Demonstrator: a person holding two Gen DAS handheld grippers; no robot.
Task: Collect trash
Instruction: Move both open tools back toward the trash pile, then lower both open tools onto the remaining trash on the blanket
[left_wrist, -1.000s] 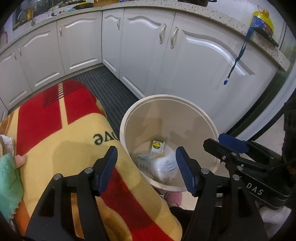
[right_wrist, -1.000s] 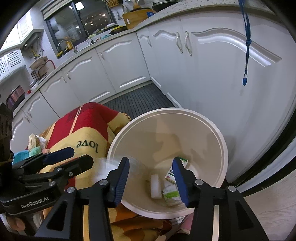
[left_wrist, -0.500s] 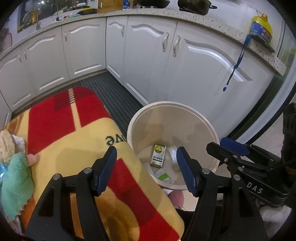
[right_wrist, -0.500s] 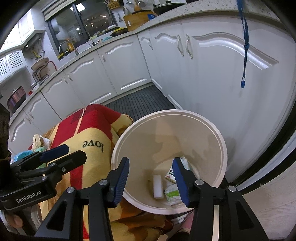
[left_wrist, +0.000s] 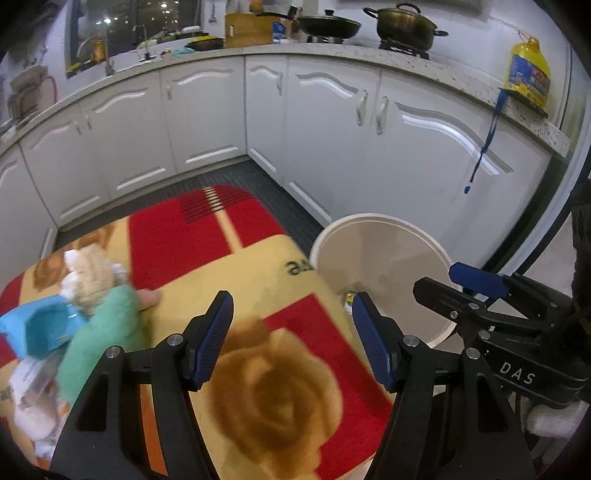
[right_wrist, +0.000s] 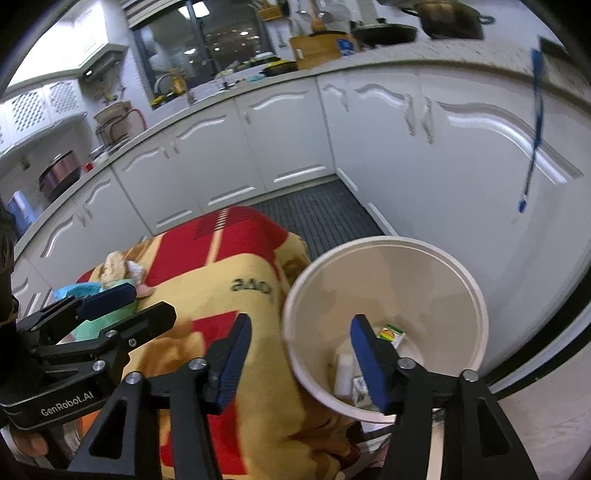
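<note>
A cream round bin stands on the floor beside a table under a red and yellow blanket. Inside it lie a small green and white box and white wrappers. The bin also shows in the left wrist view. A pile of trash lies at the blanket's far left: crumpled beige paper, a green cloth, a blue packet. My left gripper is open and empty over the blanket. My right gripper is open and empty over the bin's left rim.
White kitchen cabinets curve around the back with a dark ribbed mat on the floor in front. A blue strap hangs from the counter. Pots and a yellow oil bottle stand on the counter.
Both grippers have swung left, away from the bin. The left one now looks over the blanket and the trash pile has come into view. Both stay open and empty.
</note>
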